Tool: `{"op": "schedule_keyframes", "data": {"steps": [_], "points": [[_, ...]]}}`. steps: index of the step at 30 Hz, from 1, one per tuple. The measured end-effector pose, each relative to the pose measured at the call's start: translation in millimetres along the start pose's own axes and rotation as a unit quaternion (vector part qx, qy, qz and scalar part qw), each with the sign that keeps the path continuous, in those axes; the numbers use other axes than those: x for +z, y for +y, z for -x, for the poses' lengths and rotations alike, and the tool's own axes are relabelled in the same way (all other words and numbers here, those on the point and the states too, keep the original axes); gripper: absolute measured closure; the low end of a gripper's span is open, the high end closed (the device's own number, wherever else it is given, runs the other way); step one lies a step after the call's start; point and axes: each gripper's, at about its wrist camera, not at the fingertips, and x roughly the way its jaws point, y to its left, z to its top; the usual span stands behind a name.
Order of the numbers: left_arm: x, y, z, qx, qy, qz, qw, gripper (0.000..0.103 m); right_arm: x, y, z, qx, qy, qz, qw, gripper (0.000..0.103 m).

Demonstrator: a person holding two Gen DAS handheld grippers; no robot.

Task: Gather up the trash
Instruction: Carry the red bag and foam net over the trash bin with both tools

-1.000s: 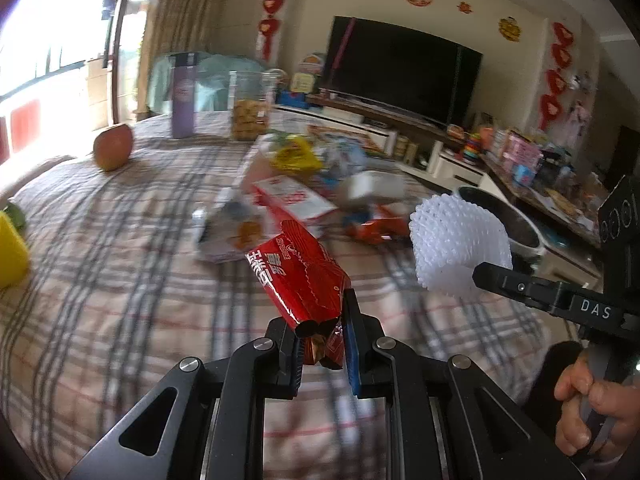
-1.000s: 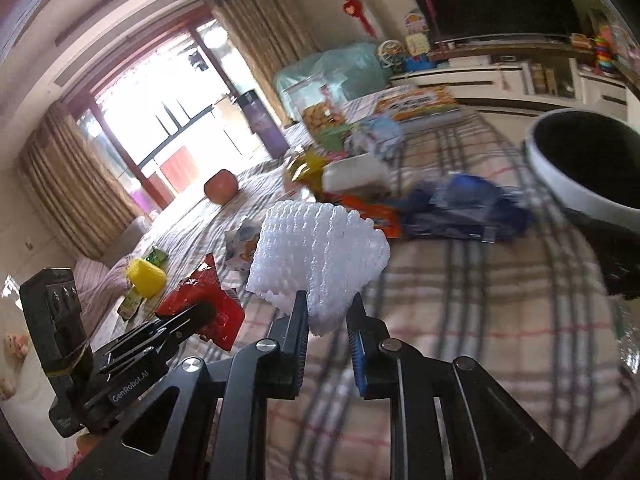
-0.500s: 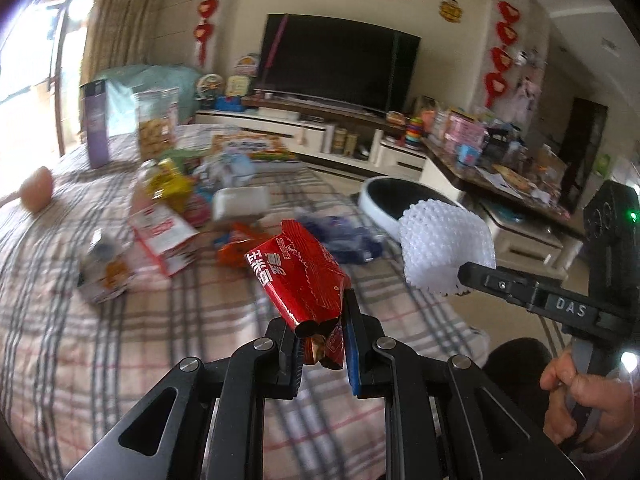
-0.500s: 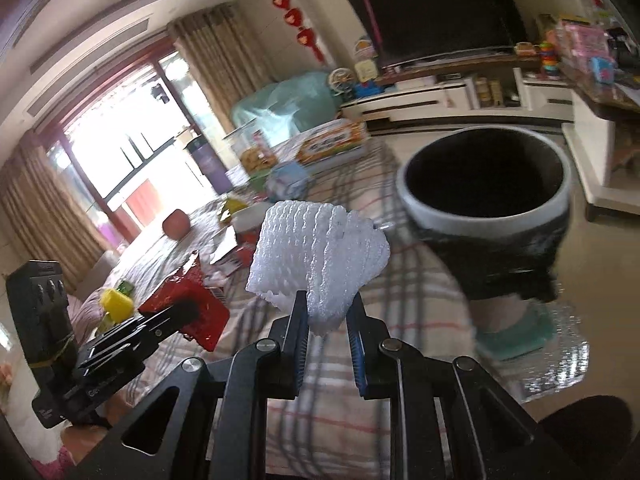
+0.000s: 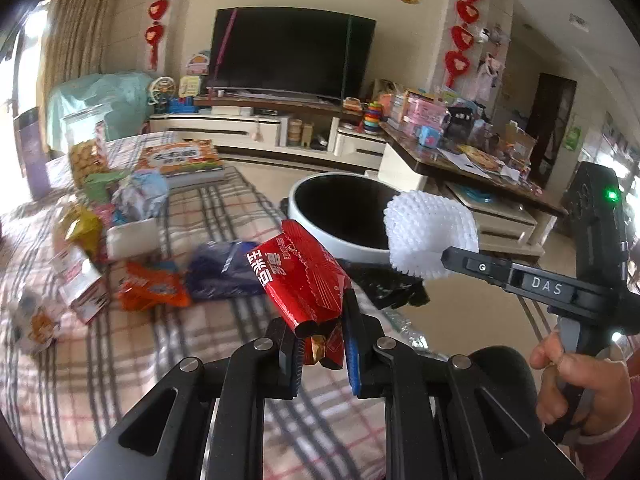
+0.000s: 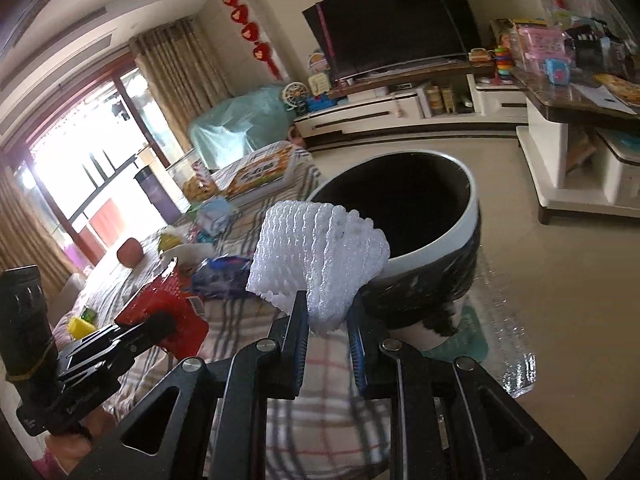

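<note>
Left gripper (image 5: 322,350) is clamping the crumpled tail of a red snack wrapper (image 5: 298,278), jaws nearly closed on it; wrapper is sticking up toward 12 o'clock. Right gripper (image 6: 328,334) is pinching a white foam fruit net (image 6: 320,256), jaws narrow around its lower edge. Past both, at 1 o'clock, a white-rimmed black-lined trash bin (image 6: 472,200) is standing just beside the plaid-covered table (image 5: 120,360). Further wrappers are lying on the cloth at 10 o'clock; an orange packet (image 5: 152,290) is lying among them.
</note>
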Motion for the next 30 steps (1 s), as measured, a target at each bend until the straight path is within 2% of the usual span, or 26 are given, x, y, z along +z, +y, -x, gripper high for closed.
{"op": "schedule_keyframes", "data": {"steps": [17,30], "points": [[63,-23,-96,-0.033,0.025,-0.012,0.9991,0.087,43,-43,-20,-0.042,0.015,-0.006,0.999,0.084],[94,-27,-142,-0.029,0.051,0.000,0.9983,0.086,69,-59,-49,-0.057,0.045,-0.002,0.997,0.083]]}}
